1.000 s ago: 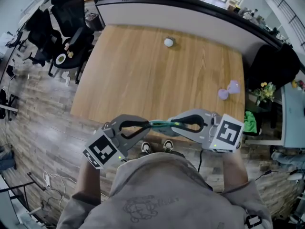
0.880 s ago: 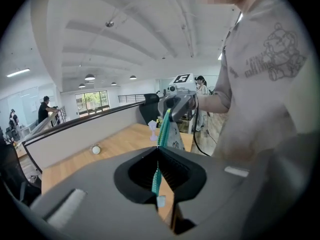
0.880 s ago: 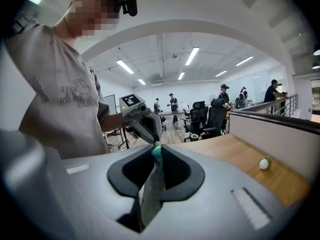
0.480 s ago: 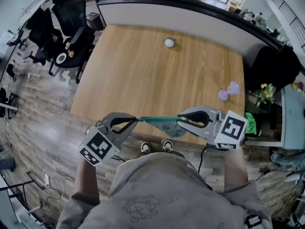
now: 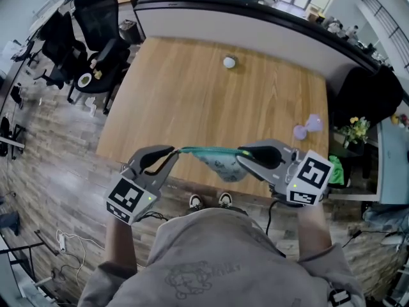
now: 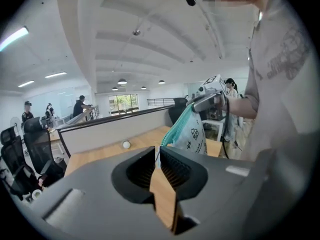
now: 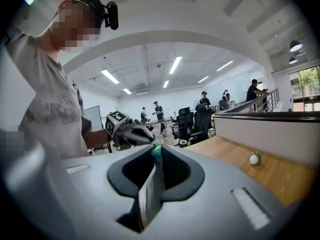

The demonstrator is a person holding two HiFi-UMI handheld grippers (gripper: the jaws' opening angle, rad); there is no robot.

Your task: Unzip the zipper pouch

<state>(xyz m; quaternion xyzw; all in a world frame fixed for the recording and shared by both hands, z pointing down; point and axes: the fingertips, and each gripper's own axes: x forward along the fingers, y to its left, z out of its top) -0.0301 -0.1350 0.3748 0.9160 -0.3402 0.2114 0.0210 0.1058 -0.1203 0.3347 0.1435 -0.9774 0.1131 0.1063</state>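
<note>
A teal-edged white printed zipper pouch hangs in the air between my two grippers, over the near edge of the wooden table. My right gripper is shut on the pouch's right end; in the right gripper view a teal-topped fold sits pinched in its jaws. My left gripper holds the far end of the taut teal zipper line. Its jaws are opening slightly, with a thin tab still between them. From the left gripper view the pouch dangles below the right gripper.
A small white ball lies at the table's far side, and a purple object sits near its right edge. A curved partition borders the table. Black office chairs stand to the left. A plant is at the right.
The left gripper has moved left, away from the right one. The teal zipper line between them has stretched longer, and the pouch body now hangs lower and wider.
</note>
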